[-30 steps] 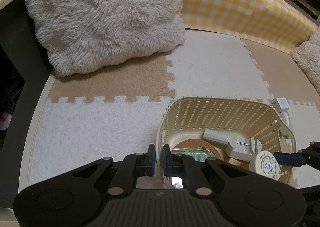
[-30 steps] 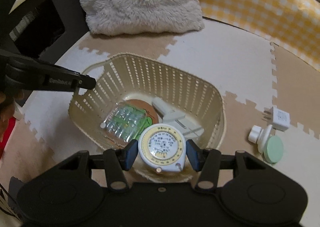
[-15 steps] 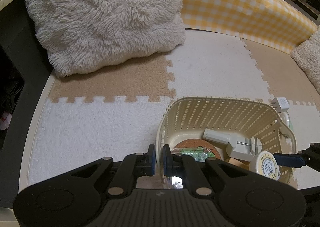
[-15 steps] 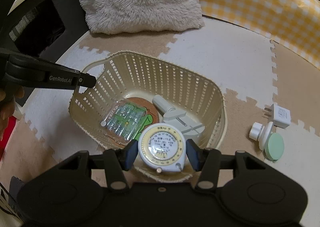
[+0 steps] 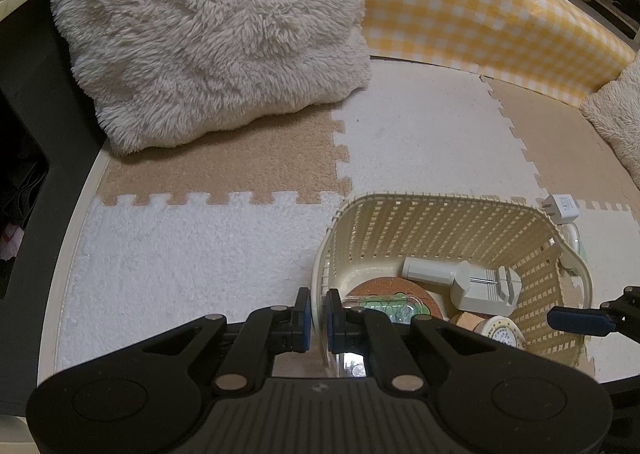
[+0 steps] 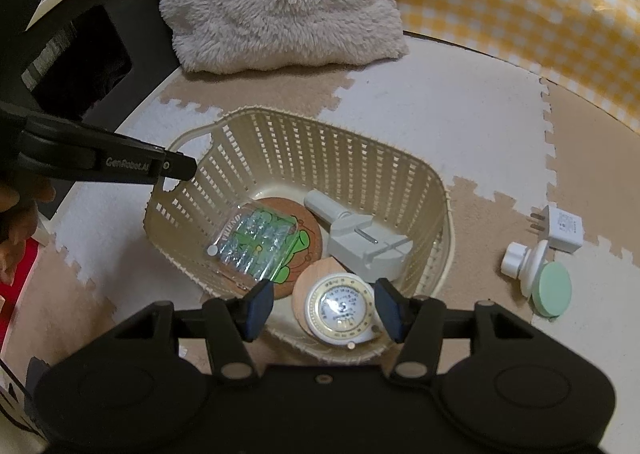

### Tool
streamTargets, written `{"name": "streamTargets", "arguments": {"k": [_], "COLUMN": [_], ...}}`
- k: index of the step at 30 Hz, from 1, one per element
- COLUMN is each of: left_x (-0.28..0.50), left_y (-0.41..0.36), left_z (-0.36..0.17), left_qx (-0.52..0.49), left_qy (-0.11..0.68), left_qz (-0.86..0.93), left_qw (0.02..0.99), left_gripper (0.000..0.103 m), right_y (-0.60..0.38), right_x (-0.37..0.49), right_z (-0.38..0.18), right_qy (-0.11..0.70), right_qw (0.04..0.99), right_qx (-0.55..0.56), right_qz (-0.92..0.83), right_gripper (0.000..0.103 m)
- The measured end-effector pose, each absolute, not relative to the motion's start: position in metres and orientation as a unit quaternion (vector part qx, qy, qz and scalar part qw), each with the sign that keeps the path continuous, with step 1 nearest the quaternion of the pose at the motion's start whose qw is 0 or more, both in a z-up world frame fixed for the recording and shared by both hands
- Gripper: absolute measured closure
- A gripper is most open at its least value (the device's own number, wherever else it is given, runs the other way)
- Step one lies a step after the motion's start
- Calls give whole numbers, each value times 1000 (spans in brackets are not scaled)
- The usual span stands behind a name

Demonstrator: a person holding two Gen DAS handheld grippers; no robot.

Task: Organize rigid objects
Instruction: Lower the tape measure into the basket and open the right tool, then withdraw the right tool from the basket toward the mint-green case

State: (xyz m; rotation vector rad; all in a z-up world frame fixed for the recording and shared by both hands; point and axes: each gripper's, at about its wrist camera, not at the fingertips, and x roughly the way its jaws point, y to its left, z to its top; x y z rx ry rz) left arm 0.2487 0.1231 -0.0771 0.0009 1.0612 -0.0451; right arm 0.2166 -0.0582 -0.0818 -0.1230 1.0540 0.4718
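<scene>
A cream slotted basket (image 6: pixel 360 137) stands on the foam mat. My left gripper (image 5: pixel 316 314) is shut on its left rim (image 5: pixel 320 274), one pad outside and one inside. My right gripper (image 6: pixel 325 306) hovers over the basket's near end, its jaws opening. The round white tape measure (image 6: pixel 340 310) lies free below them on a wooden disc (image 6: pixel 314 278) inside the basket. Also inside are a cork coaster (image 6: pixel 310 228), a clear pack of green pieces (image 6: pixel 256 242) and a white tool (image 6: pixel 360 242). One right fingertip (image 5: pixel 580 320) shows in the left wrist view.
On the mat right of the basket lie a white plug adapter (image 6: pixel 562 228) and a white holder with a green disc (image 6: pixel 540 274). A fluffy cushion (image 5: pixel 216 33) and a yellow checked bolster (image 5: pixel 480 13) border the far side. Dark furniture stands at the left.
The right jaws have spread and the tape measure has dropped from between them onto the wooden disc in the basket. The left gripper and basket have stayed put.
</scene>
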Motion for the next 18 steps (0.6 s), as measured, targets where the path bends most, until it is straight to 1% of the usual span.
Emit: {"name": "streamTargets", "arguments": {"k": [4,13,18], "left_x": [249,249,249], "left_y": [123,123,123], "left_z": [-77,-77,-77], "left_qx": [0,1,0], "left_qy": [506,506,506], "left_qz": [-22,-22,-22], "left_qw": [862,862,862], "left_gripper": [95,95,95], "right_y": [-61,-74,-87], "right_x": [214,200,191], "right_z": [-77,-42,-21], "right_qy": [491,438,396], "right_qw": [840,866,887], "right_qx": [-49,-23,-8], "right_qz": [225,240,236], "right_gripper": [45,44,39]}}
